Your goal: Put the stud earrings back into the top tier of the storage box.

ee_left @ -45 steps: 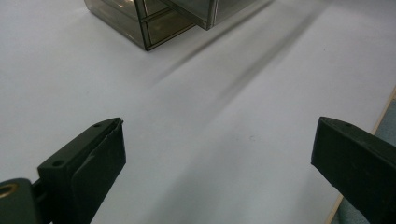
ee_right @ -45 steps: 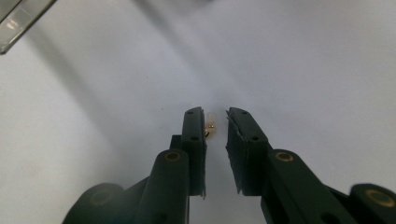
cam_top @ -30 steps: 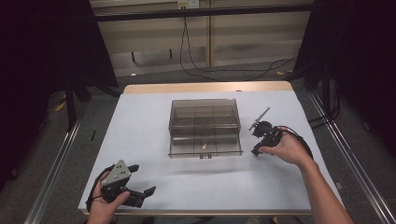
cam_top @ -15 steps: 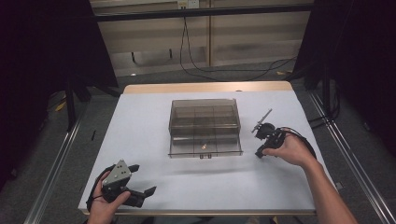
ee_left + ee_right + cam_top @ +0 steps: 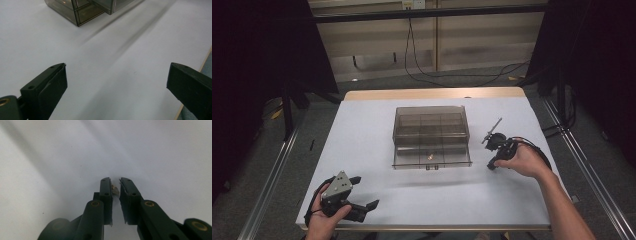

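A smoky clear compartment box [image 5: 431, 135] sits mid-table with its lid laid back, and a small brass piece [image 5: 430, 156] lies in a front compartment. To its right, my right gripper [image 5: 490, 165] points down at the white tabletop. In the right gripper view its jaws [image 5: 115, 185] have just been closing and stand almost together, pinching a tiny brass part [image 5: 115, 189] at the tips. At the near left corner my left gripper [image 5: 367, 191] rests wide open with nothing between its fingers [image 5: 117, 66]. A corner of the box [image 5: 80, 11] shows far ahead of it.
The white table [image 5: 362, 130] has a wooden strip along its far edge. Metal rails run along both sides on the floor, and cables hang behind. The left gripper sits close to the table's near edge [image 5: 203, 62].
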`<action>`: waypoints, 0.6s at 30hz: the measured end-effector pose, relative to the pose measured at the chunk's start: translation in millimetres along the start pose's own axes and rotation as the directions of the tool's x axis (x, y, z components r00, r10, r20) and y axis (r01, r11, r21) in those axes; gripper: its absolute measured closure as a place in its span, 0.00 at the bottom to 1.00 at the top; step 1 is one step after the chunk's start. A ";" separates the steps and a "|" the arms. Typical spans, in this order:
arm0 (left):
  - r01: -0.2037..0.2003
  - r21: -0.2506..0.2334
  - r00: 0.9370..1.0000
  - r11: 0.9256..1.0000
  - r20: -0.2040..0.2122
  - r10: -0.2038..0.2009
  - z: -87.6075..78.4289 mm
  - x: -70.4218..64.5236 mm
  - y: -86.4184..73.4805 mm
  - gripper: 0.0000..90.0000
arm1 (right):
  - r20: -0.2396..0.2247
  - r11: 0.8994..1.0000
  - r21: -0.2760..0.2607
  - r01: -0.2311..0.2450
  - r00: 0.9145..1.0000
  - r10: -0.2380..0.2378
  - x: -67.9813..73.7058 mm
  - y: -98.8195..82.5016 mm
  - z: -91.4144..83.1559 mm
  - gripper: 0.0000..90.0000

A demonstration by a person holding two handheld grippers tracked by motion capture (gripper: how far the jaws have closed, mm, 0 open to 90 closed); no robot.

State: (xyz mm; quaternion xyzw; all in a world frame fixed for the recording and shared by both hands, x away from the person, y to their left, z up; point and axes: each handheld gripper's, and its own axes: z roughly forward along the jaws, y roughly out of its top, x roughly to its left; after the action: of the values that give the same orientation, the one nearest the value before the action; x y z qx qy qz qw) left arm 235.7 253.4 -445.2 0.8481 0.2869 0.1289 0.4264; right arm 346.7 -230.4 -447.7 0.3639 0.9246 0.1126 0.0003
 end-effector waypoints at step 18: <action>-0.002 -0.005 1.000 1.000 -0.001 0.002 0.0 0.1 -0.2 0.03 | -0.023 1.000 0.004 -0.009 1.000 0.009 -0.5 -0.6 0.2 0.95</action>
State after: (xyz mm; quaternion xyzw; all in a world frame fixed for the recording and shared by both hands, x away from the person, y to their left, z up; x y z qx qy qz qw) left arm 235.8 253.5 -445.4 0.8472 0.2858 0.1306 0.4285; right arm 346.6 -231.1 -448.0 0.3668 0.9231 0.1148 -0.0117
